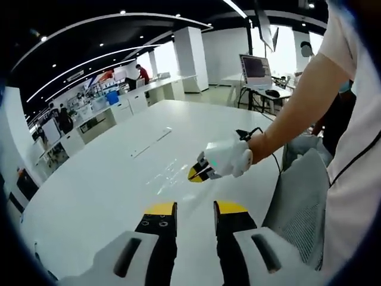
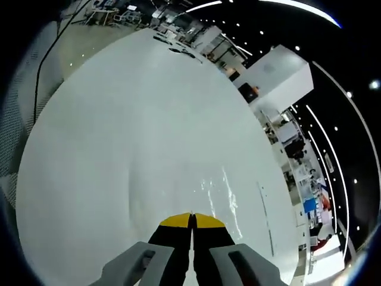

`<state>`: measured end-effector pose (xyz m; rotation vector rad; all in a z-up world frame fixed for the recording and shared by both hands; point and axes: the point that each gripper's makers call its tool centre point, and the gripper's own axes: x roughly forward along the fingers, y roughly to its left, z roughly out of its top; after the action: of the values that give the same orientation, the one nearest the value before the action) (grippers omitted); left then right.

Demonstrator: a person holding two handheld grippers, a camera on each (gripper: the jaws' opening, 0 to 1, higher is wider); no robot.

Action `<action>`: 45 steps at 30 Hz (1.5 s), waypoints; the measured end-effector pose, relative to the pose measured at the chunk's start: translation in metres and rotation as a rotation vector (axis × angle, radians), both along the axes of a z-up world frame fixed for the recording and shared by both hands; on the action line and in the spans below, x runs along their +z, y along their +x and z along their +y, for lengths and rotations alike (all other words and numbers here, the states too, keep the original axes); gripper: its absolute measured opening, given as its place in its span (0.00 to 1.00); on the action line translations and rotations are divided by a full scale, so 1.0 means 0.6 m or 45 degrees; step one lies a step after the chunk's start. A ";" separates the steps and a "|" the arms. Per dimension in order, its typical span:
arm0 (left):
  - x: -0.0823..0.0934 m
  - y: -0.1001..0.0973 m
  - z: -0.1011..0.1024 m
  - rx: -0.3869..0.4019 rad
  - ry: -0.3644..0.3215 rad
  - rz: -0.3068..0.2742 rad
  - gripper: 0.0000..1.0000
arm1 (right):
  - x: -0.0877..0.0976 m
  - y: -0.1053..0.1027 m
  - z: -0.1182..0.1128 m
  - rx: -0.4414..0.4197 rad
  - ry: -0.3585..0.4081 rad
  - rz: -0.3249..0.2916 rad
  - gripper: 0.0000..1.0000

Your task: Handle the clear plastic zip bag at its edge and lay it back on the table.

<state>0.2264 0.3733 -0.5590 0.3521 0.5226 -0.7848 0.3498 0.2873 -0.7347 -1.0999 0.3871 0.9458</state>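
Your bag (image 1: 172, 170) lies flat on the white tabletop (image 1: 107, 196), a clear sheet you can make out mostly by its glints and creases. In the right gripper view the bag (image 2: 217, 193) spreads out just ahead of the yellow tips. Your right tool (image 2: 191, 219) has its jaws pressed together, with no gap between them; whether the bag's edge is caught between them cannot be told, since the plastic is clear. In the left gripper view that right tool (image 1: 199, 173) sits low at the bag's near edge, its tips down at the tabletop, held in your white-gloved hand (image 1: 229, 158) with a bare forearm running up to the right and a black cable (image 1: 250, 132) trailing from the wrist.

Your left tool (image 1: 195, 210) is held back from the bag, above the tabletop, jaws parted with a plain gap and nothing between them.

A thin flat strip (image 1: 152, 142) lies on the tabletop beyond the bag, well apart from it. A mesh chair (image 1: 300, 196) stands at the tabletop's edge beside your body. Further off there is a monitor (image 1: 255, 67) on a desk, white counters (image 1: 143, 95) and people standing in the background. Nothing lies between either tool and the bag.
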 end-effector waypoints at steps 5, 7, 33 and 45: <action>-0.008 -0.008 0.000 0.001 0.000 0.015 0.22 | -0.012 -0.007 0.002 -0.026 0.015 0.051 0.01; -0.010 -0.010 0.002 0.005 0.000 0.018 0.22 | -0.013 -0.007 0.001 -0.025 0.009 0.047 0.02; -0.037 -0.040 0.005 0.032 -0.024 0.006 0.21 | 0.004 -0.079 -0.019 -0.091 0.226 0.223 0.41; -0.080 -0.079 0.010 0.073 -0.119 0.013 0.27 | 0.072 -0.150 -0.052 -0.217 0.519 0.275 0.59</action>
<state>0.1792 0.3791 -0.6069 0.2454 0.5020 -0.7529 0.2598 0.2560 -0.6918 -0.5868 0.4339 0.9430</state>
